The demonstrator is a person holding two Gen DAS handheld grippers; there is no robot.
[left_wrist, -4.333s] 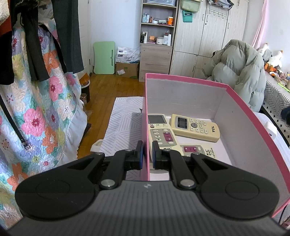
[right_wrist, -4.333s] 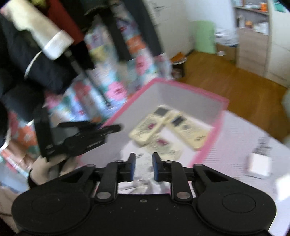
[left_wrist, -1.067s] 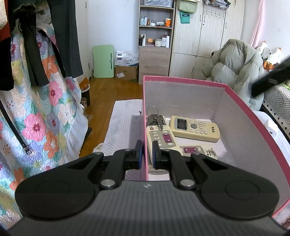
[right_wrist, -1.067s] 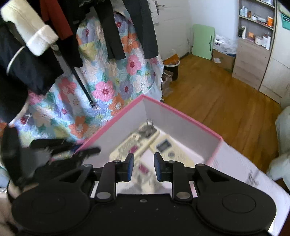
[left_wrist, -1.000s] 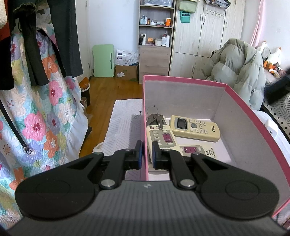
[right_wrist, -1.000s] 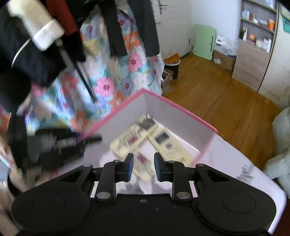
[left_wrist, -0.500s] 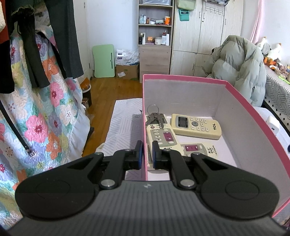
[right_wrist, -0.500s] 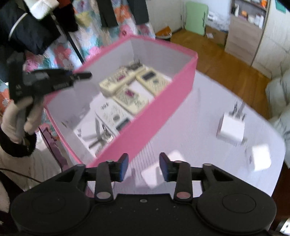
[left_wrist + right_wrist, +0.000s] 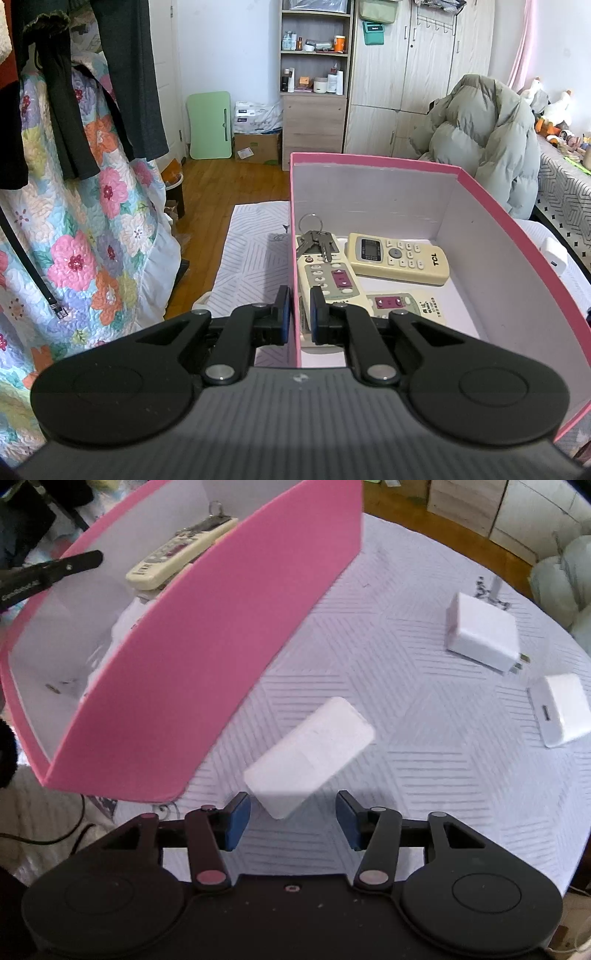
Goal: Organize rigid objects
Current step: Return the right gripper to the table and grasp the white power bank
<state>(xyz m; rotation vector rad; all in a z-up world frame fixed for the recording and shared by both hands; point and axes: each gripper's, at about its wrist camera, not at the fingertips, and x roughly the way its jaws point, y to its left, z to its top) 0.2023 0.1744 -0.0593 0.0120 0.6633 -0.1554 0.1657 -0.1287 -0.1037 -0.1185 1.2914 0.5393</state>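
My left gripper point(image 9: 297, 317) is shut on the left wall of the pink box point(image 9: 373, 162), one finger outside and one inside. In the box lie a TCL remote point(image 9: 399, 258), two more cream remotes point(image 9: 328, 277) and a bunch of keys point(image 9: 316, 240). My right gripper point(image 9: 292, 821) points down at the white patterned table, its jaws opening. A white rectangular block point(image 9: 310, 753) lies just ahead of its fingertips, its near corner between them, and the pads are clear of it. The pink box point(image 9: 207, 627) stands to the left of this block.
A white plug charger point(image 9: 480, 631) and a smaller white adapter point(image 9: 561, 709) lie on the cloth at the right. The round table's edge point(image 9: 576, 849) curves close on the right. A floral quilt point(image 9: 92, 240) and dark clothes hang left of the box.
My right gripper dropped from above the box to the table on its right, and its jaws widened. The keys came to lie in the box. The left gripper kept its grip and place.
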